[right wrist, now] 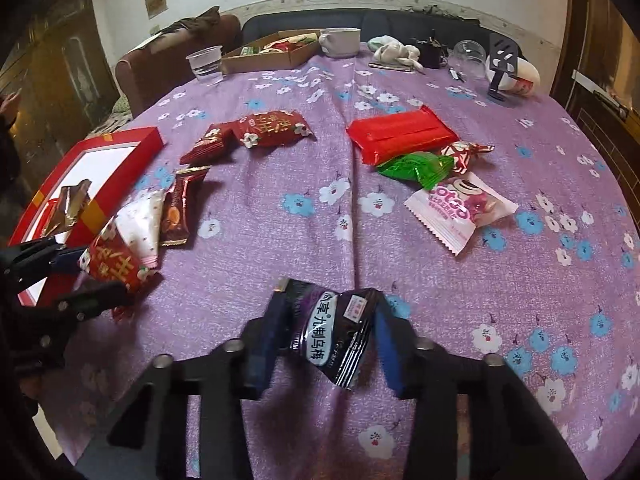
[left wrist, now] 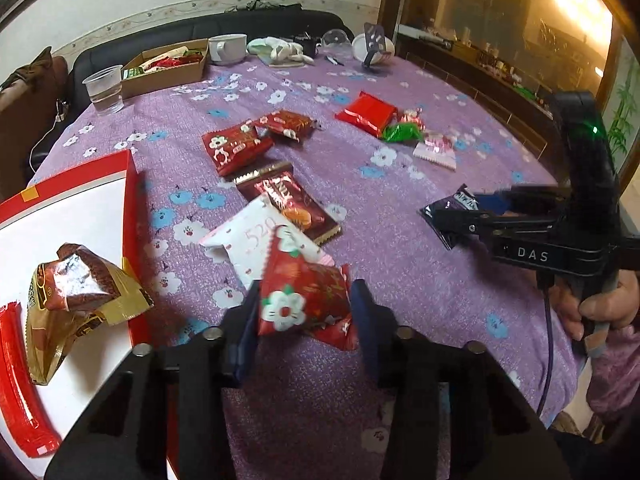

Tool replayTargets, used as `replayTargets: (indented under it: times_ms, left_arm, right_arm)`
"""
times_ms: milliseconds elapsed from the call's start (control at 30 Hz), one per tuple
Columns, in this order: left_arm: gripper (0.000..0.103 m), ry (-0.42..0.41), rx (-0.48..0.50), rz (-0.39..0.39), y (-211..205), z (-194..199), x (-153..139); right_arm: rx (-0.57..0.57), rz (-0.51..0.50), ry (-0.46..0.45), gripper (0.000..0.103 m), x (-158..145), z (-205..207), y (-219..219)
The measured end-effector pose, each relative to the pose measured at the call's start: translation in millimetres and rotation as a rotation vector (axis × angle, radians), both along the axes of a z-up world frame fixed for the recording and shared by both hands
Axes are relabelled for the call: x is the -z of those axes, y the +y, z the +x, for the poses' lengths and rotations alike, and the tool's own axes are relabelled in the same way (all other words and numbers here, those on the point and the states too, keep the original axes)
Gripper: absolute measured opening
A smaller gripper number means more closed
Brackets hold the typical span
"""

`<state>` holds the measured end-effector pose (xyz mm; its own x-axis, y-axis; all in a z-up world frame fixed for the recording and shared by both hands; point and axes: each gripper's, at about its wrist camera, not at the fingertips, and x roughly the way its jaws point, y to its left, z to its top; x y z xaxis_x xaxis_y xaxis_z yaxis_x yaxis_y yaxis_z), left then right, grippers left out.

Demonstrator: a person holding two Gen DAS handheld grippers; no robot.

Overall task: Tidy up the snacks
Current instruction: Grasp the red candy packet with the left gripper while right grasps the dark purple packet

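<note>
My left gripper is shut on a red flower-print snack packet, held just above the purple tablecloth beside the red-rimmed white box; it also shows in the right wrist view. A brown-gold packet lies in that box. My right gripper is shut on a dark purple plum packet, seen from the side in the left wrist view. Loose on the cloth lie a white packet, a brown packet, two red packets, a red flat pack, a green candy and a pink-white packet.
At the far edge stand a plastic cup of water, a cardboard tray of snacks, a white mug, a white cloth, a clear bowl and a black stand. A dark sofa runs behind the table.
</note>
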<state>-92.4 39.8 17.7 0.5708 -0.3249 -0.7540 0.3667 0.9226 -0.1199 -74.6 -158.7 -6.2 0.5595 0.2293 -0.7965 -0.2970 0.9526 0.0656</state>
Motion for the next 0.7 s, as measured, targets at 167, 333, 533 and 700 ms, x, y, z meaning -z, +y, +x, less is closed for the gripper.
replayTargets:
  times_ms: [167, 333, 533, 700]
  left_arm:
    - [0.026, -0.003, -0.006, -0.034, 5, 1, -5]
    - [0.022, -0.021, 0.007, -0.036, 0, -2, -8]
    - [0.022, -0.046, 0.039, -0.007, -16, -7, -8]
    - [0.021, -0.051, 0.037, -0.021, -21, -7, -7]
  right_arm:
    - [0.02, 0.066, -0.015, 0.028, -2, -2, -11]
    - [0.037, 0.274, -0.051, 0.027, -11, -6, -39]
    - [0.067, 0.585, -0.044, 0.024, -6, 0, -79]
    - [0.101, 0.689, 0.012, 0.019, 4, 7, -96]
